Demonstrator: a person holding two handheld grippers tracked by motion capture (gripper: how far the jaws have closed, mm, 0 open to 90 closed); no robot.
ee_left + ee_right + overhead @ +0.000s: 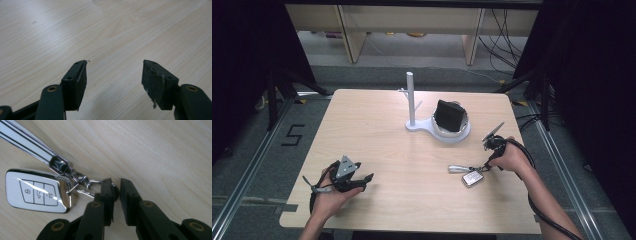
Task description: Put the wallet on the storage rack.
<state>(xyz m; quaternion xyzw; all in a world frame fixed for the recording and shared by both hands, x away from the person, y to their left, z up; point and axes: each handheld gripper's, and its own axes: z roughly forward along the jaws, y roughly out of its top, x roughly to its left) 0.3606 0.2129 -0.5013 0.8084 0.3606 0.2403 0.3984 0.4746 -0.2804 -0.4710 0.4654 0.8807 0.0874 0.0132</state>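
car key fob (37, 191) flat on the table (377, 130), right gripper (115, 186) nearly closed around its key ring (113, 192) beside the fob, left gripper (115, 72) well apart from the fob, wide open, holding nothing

A light wooden table (377, 135) carries a white peg stand (422, 120) and a car key (472, 178) with strap (458, 169).

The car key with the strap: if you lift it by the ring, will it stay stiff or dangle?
Probably dangle. The car key and its strap hang from small linked rings, so they would likely swing loosely. The key's glossy shell looks slippery, so the right gripper nipping the ring seems wiser.
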